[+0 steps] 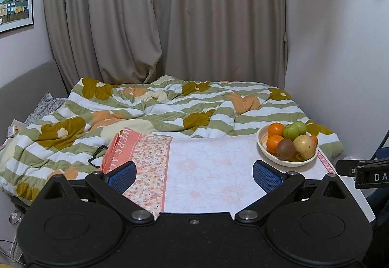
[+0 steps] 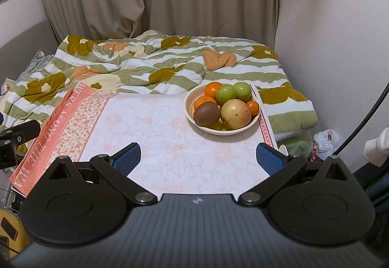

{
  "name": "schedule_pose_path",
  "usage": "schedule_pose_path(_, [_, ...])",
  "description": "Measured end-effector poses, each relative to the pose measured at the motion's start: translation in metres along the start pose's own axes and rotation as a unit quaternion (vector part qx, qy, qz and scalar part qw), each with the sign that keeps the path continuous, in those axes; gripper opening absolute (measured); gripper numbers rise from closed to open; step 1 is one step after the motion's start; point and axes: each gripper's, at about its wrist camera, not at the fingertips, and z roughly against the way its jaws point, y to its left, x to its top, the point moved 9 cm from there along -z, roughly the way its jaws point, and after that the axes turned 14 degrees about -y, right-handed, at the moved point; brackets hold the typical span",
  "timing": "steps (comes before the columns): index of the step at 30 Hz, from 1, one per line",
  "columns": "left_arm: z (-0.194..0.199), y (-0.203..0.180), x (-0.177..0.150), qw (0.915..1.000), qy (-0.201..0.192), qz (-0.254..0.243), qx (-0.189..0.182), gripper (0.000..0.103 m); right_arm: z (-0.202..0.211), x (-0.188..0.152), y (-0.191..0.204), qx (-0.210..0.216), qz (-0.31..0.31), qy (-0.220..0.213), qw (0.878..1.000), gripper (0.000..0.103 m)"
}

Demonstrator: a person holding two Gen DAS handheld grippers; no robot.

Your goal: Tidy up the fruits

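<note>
A cream bowl (image 2: pixel 252 119) stands at the far right of a table covered with a pale floral cloth (image 2: pixel 155 127). It holds a brown kiwi (image 2: pixel 206 113), a yellow-red apple (image 2: pixel 235 113), two green apples (image 2: pixel 226 94), and several oranges (image 2: pixel 212 89). The same bowl (image 1: pixel 262 141) shows at the right in the left wrist view. My right gripper (image 2: pixel 198 158) is open and empty, low over the cloth in front of the bowl. My left gripper (image 1: pixel 194 176) is open and empty, to the left of the bowl.
A rumpled green-striped duvet (image 2: pixel 145 66) lies on the bed behind the table. An orange-pink cloth border (image 2: pixel 58 122) hangs over the table's left edge. Curtains (image 1: pixel 170 12) and walls close the back. A white plastic bag (image 2: pixel 325 141) lies on the floor at the right.
</note>
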Motion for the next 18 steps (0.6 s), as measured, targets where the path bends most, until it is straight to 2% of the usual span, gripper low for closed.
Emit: schedule_pose_path(18, [0.0084, -0.0002, 0.0007, 0.9999, -0.009, -0.002, 0.004, 0.103, 0.0010, 0.0002, -0.0007, 0.000, 0.000, 0.001, 1.000, 0.103])
